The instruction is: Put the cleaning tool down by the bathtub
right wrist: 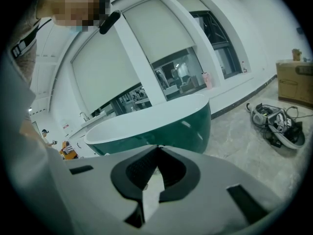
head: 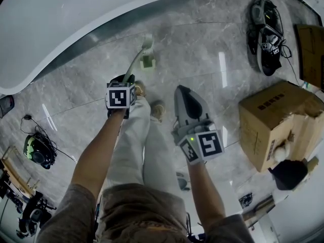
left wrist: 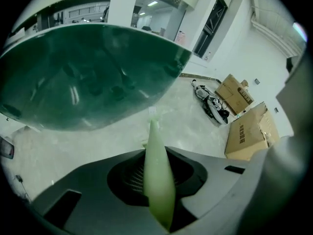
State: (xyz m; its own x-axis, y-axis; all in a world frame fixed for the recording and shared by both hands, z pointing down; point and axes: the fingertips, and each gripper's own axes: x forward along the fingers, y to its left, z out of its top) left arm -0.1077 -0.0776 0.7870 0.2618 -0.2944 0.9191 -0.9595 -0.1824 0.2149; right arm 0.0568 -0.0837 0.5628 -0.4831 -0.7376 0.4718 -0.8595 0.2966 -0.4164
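A pale green long-handled cleaning brush (head: 137, 59) sticks out forward from my left gripper (head: 124, 81), which is shut on its handle (left wrist: 157, 180). The brush's head (head: 147, 61) is over the marble floor just in front of the bathtub (head: 55, 29); I cannot tell whether it touches the floor. In the left gripper view the tub's dark green side (left wrist: 88, 77) fills the upper half, past my left gripper (left wrist: 156, 153). My right gripper (head: 181, 89) is held lower and to the right, shut with nothing in it (right wrist: 157, 148).
A cardboard box (head: 273, 125) stands on the floor at the right, with a pile of gear and cables (head: 266, 29) beyond it. More gear (head: 38, 151) lies at the left. The person's legs and shoes (head: 157, 110) are between the grippers.
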